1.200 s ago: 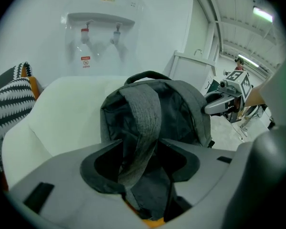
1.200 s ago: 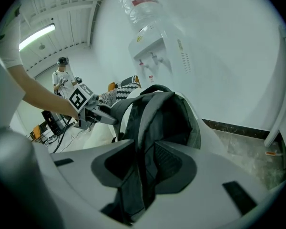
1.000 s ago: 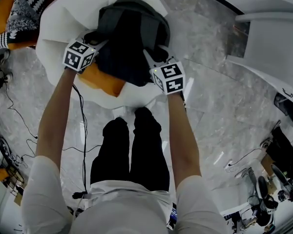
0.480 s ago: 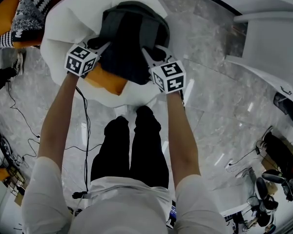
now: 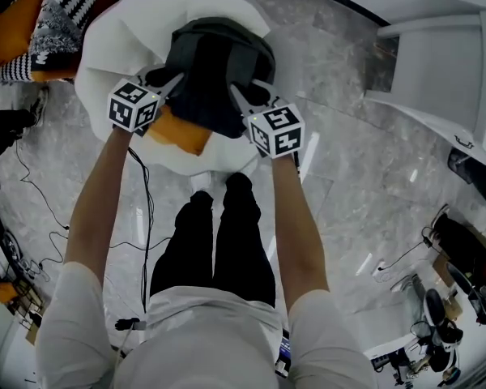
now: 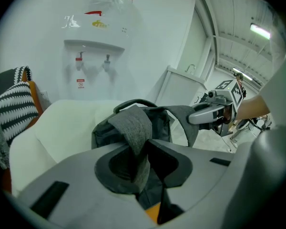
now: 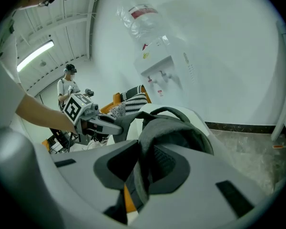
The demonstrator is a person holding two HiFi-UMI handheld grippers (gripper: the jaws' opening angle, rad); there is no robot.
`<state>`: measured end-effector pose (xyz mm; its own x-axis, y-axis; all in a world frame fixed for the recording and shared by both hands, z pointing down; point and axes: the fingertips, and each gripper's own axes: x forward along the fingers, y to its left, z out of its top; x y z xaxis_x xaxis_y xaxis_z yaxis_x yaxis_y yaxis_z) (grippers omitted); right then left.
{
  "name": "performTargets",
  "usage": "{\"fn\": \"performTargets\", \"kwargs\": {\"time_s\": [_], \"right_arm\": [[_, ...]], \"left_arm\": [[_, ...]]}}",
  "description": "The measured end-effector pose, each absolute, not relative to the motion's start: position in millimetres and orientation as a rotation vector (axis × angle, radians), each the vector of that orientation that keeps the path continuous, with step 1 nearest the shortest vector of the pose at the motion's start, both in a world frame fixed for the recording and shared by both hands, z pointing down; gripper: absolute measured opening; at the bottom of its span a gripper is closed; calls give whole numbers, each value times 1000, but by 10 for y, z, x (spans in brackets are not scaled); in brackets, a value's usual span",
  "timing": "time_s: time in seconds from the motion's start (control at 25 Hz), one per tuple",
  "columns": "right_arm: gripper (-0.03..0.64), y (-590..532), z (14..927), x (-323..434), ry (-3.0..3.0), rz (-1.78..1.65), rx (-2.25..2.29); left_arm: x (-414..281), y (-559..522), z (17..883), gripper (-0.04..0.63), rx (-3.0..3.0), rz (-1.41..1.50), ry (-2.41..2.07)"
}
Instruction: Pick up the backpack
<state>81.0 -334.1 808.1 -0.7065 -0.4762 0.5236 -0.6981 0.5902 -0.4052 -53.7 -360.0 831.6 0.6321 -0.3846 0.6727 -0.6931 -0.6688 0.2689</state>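
Inventory, taken with the white chair as reference.

1. Marble floor [image 5: 348,185]: grey and glossy. It was open to the right of the chair and crossed by black cables [image 5: 138,209] off the chair's front left.
2. White chair [image 5: 105,47]: soft and rounded. Its front edge lay just ahead of the person's feet.
3. Water dispenser [image 6: 93,46]: white, against the wall behind the chair. It bore a red band on the bottle, red and yellow marks on the body, and a small red sticker under the taps (none of the print was legible).
4. White cabinet [image 5: 437,63]: well apart from the chair, on its right.
5. Backpack [image 5: 215,63]: dark grey, over the chair's seat. Whether its base was clear of the seat could not be told.
6. Striped cushion [image 5: 65,14]: black and white, at the chair's left.
7. Orange cushion [image 5: 178,132]: on the chair's front, just below the backpack.
8. Left gripper [image 5: 166,83]: at the chair's front left. Its jaws had just been closing and stood narrowly apart, clamped on the left strap [image 6: 133,132].
9. Right gripper [image 5: 243,100]: at the chair's front right. Its jaws had also just been closing and were pinched on the right strap [image 7: 148,142].
10. Each gripper's cube showed black square patterns and no letters.
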Motion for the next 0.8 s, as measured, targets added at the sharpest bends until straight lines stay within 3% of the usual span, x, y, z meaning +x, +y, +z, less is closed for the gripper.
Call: {"fn": "performTargets", "kwargs": {"time_s": [0.8], "right_arm": [[63,-2996,7340,886,-2461,924,948]], "left_arm": [[-468,-3190,7442,76,2299,665,-870]]}}
